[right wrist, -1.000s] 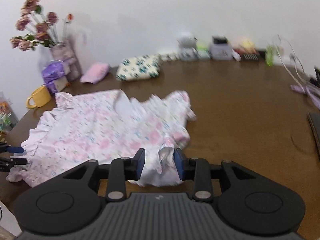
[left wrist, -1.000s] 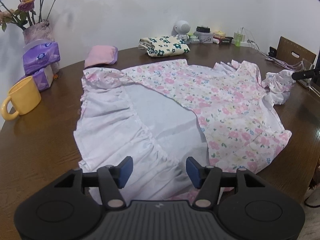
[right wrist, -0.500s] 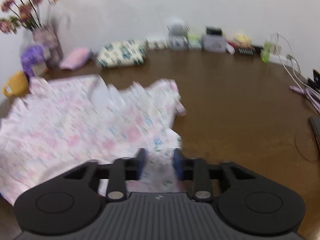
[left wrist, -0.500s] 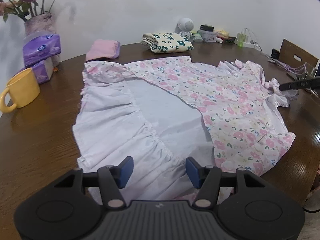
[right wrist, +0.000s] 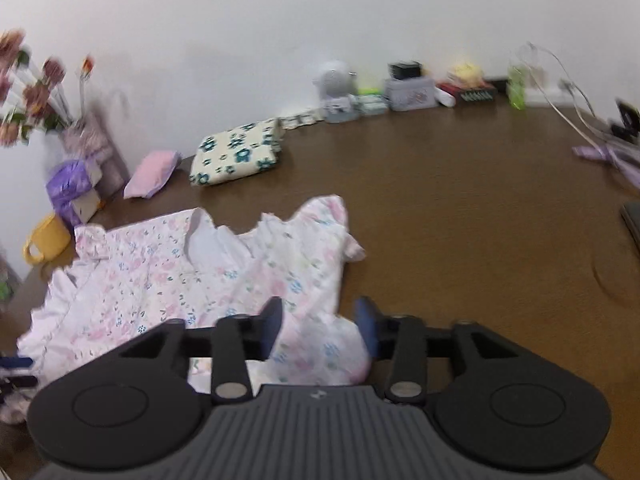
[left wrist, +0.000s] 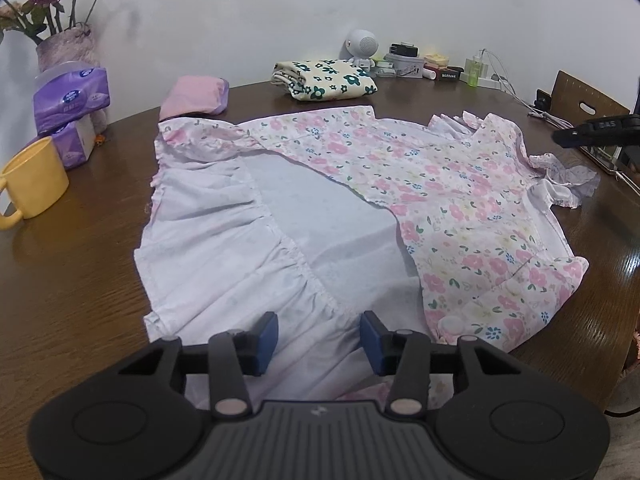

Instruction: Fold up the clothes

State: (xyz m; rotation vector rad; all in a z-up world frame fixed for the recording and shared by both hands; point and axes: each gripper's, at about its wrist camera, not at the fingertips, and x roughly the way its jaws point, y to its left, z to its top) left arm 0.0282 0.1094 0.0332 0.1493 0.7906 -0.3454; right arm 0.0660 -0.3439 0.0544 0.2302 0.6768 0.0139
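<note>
left gripper [left wrist: 318, 334]: jaws closing over pale hem, not pinching | right gripper [right wrist: 318, 326]: jaws opening, floral dress [left wrist: 440, 200] corner between, seemingly loose | dress spread mid-table [left wrist: 80, 280] | only left view shows ruffled lining | both angled downward

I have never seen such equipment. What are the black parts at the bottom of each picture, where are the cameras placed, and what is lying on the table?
No robot is here: a person holds a two-finger tool in each hand, and a wide-angle camera on each tool looks forward along its fingers. The black shapes are those tools.

The left gripper hangs over the pale lining of a pink floral dress spread on the brown wooden table; its jaws are closing, with nothing pinched yet. The right gripper, seen in the blurred picture, is opening over a corner of the dress and grips nothing.

Behind lie a folded cream cloth with dark flowers, a folded pink cloth, a yellow mug and purple tissue packs.
</note>
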